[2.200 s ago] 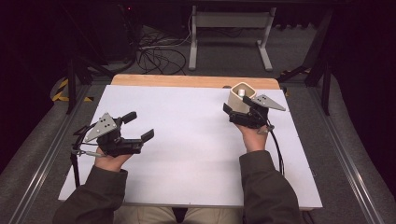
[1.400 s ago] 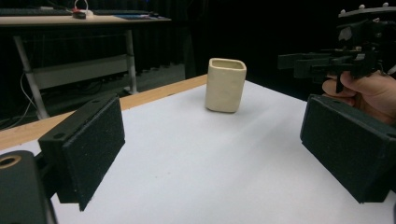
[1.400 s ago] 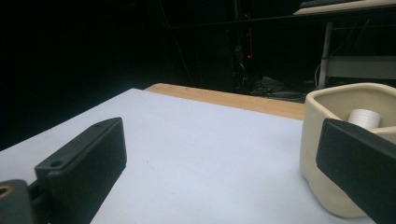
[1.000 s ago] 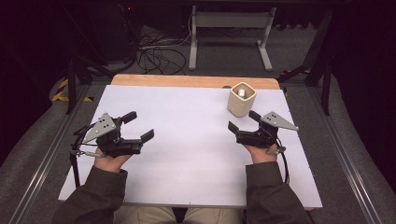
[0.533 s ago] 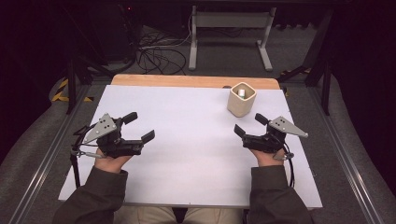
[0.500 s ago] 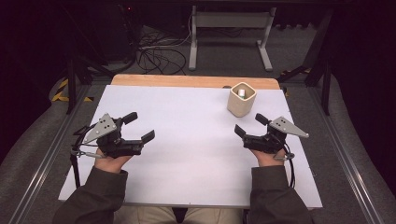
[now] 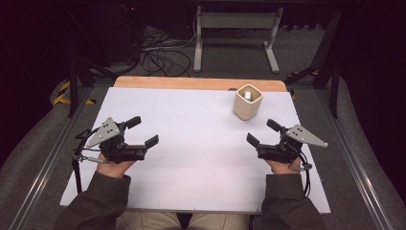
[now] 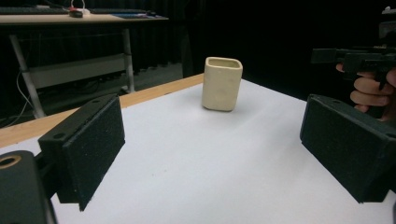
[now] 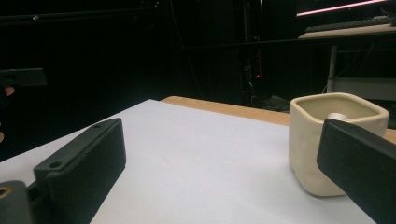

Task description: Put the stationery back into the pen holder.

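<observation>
A cream square cup (image 7: 247,101) stands upright at the back right of the white table sheet (image 7: 196,143), with a small silvery object (image 7: 247,95) inside. In the left gripper view the cup (image 8: 222,83) is far ahead; in the right gripper view the cup (image 9: 327,140) is close, partly behind one jaw. My left gripper (image 7: 142,131) rests low at the left, open and holding nothing. My right gripper (image 7: 263,132) sits at the right, in front of the cup and apart from it, open and holding nothing.
A wooden strip (image 7: 196,83) edges the table's far side. Beyond it are a metal desk frame (image 7: 234,28) and cables (image 7: 158,52) on the floor. Metal rails (image 7: 356,163) run along both sides of the table.
My right gripper let go of the cup at the back right and drew back toward the person, then settled. The cup stays standing. The left gripper has barely moved.
</observation>
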The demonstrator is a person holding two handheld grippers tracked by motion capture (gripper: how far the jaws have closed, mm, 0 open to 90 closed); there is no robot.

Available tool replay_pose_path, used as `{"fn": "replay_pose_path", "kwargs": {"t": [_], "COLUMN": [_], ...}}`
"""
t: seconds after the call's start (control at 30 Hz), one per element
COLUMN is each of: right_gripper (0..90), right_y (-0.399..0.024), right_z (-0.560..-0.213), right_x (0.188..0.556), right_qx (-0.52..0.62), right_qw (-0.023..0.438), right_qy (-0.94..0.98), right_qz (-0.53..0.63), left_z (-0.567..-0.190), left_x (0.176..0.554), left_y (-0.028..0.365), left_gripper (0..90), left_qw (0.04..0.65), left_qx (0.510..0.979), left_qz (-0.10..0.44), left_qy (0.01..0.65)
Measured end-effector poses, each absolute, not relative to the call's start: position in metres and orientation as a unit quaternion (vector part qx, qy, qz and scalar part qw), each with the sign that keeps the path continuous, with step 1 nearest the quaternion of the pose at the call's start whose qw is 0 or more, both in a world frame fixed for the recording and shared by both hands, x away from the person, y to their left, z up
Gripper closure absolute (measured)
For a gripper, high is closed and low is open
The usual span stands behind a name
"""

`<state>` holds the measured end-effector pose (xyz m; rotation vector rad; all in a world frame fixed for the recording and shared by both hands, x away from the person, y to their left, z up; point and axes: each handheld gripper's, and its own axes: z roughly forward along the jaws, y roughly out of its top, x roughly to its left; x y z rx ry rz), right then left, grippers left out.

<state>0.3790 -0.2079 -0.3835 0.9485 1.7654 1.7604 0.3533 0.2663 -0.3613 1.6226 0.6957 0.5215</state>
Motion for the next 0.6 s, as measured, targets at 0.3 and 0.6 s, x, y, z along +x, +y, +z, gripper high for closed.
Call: {"fn": "replay_pose_path", "kwargs": {"t": [0.3, 0.6], "right_gripper": [2.1, 2.5], "right_y": [-0.221, -0.232], "right_z": [-0.380, -0.378], "right_x": [0.376, 0.374], "right_qx": [0.349, 0.352], "right_qw": [0.238, 0.241], "right_qy": [0.635, 0.629], "right_qz": [0.646, 0.650], "left_z": [-0.362, -0.362], "left_x": [0.353, 0.354], "left_y": [0.269, 0.269], "left_gripper": [7.3, 7.3], "left_qw": [0.603, 0.602], "left_qx": [0.702, 0.703], "left_qz": [0.227, 0.228], "left_qy": [0.303, 0.302]}}
